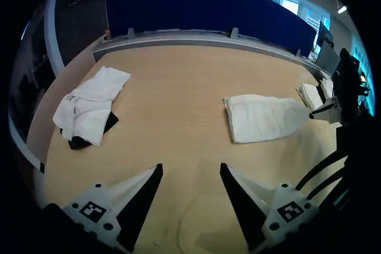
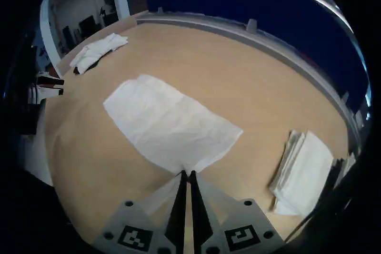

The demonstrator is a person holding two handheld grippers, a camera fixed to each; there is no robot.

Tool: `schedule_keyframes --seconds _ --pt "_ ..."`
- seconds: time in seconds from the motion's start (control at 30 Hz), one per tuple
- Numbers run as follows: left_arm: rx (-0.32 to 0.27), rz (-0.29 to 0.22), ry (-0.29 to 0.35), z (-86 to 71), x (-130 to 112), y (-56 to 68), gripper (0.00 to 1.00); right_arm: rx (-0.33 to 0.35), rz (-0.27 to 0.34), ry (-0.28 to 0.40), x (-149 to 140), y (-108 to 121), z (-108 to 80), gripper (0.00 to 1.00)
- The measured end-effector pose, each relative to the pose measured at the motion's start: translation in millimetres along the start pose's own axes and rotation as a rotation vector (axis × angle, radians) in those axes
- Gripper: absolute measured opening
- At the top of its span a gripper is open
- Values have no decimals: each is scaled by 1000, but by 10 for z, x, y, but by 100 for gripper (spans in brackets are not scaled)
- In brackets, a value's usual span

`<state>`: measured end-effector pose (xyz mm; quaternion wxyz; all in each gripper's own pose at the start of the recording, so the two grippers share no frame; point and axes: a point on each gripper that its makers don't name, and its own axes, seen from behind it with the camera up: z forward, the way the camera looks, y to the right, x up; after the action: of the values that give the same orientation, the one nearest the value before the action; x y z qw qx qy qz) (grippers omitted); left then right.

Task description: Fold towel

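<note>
A white towel [image 2: 166,123] lies flat, folded over, on the wooden table [image 2: 247,82]. My right gripper [image 2: 186,174] is shut on the towel's near corner, the cloth pinched between both fingertips. In the left gripper view the same towel [image 1: 264,118] lies right of centre, and the right gripper [image 1: 328,108] holds its right-hand tip. My left gripper [image 1: 190,168] hovers open above bare table, nothing between its fingers, well short of the towel. It also appears far off as the left gripper [image 2: 50,85] at the table's edge.
A crumpled pile of white towels [image 1: 90,106] over something black lies at the left. A stack of folded towels [image 2: 305,173] sits near the right edge. A blue divider panel [image 1: 205,8] runs along the back of the table.
</note>
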<state>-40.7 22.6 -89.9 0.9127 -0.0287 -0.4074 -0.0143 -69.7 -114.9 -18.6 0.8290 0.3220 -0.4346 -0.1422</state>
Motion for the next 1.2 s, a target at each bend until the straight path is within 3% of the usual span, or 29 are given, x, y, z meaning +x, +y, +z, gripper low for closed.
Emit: schedule_keyframes --seconds 0.2,0.47,0.87,1.2 --pt "-4 -4 9 -39 34 5 89 5 -68 37 396 -87 -113 6" --pt "-9 -7 18 -99 45 4 89 16 -163 61 811 -269 -115 6" --pt "-25 -9 17 -135 -8 30 89 29 -235 51 1006 -444 -8 6" --pt "-29 -15 16 -164 -52 7 89 82 -377 39 1318 -829 211 6"
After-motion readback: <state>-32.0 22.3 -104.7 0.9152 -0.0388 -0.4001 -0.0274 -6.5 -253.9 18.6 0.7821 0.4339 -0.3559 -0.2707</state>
